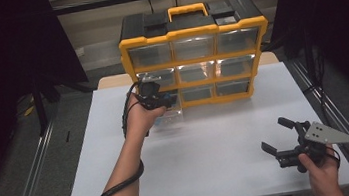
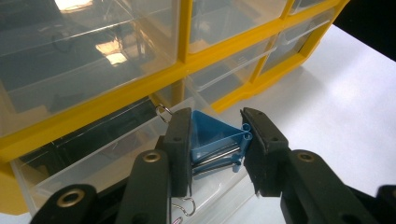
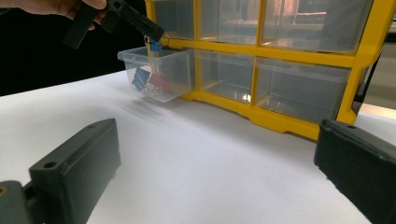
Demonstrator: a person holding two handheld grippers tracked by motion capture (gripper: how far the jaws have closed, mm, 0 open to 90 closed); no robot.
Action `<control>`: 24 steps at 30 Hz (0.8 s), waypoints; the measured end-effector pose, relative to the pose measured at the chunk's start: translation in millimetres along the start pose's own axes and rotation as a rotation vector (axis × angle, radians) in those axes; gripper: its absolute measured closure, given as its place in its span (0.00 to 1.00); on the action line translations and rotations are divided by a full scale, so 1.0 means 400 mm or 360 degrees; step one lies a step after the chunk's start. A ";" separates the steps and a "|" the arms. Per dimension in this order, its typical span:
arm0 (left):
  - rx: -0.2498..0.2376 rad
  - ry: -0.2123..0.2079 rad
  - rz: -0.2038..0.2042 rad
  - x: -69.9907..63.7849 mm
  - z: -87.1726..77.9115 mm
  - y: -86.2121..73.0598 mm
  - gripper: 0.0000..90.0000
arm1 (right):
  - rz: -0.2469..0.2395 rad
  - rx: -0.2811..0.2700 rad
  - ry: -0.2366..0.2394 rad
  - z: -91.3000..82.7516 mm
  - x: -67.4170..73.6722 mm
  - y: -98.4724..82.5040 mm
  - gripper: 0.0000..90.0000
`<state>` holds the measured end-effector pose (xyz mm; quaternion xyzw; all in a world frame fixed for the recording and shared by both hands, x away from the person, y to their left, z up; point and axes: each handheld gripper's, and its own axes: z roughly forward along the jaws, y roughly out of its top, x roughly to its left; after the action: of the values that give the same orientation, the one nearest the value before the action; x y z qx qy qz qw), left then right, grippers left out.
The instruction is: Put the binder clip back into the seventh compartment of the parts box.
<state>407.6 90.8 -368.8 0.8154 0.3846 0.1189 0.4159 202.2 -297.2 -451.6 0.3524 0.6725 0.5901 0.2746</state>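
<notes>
Gripping a blue binder clip [image 2: 215, 145] over the pulled-out drawer [image 3: 161, 74], the left tongs [image 2: 217, 140] are nearing the drop while the right tongs [image 1: 279, 138] are idling wide apart on the counter [image 1: 218, 143].

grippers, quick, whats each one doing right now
Left gripper: closed on a blue binder clip over the pulled-out drawer.
Right gripper: open, holding nothing, above the table.
</notes>
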 end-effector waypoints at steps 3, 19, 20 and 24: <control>-0.0012 -0.0012 -0.0004 -0.002 0.003 0.001 0.72 | 0.0000 0.0001 0.0000 0.000 0.000 0.000 0.00; -0.0034 0.0027 -0.0034 0.004 0.019 -0.003 0.72 | -0.0001 0.0002 0.0002 -0.002 -0.001 0.000 0.00; -0.0010 0.0024 -0.0005 0.007 0.018 -0.003 0.72 | 0.0000 -0.0002 0.0002 -0.001 -0.001 0.000 0.00; 0.0004 0.0035 -0.0002 0.007 0.021 -0.007 0.72 | 0.0001 0.0002 0.0006 -0.001 -0.001 0.000 0.00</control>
<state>412.2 89.1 -376.5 0.8143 0.3899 0.1272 0.4107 202.1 -297.9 -451.6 0.3517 0.6733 0.5903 0.2730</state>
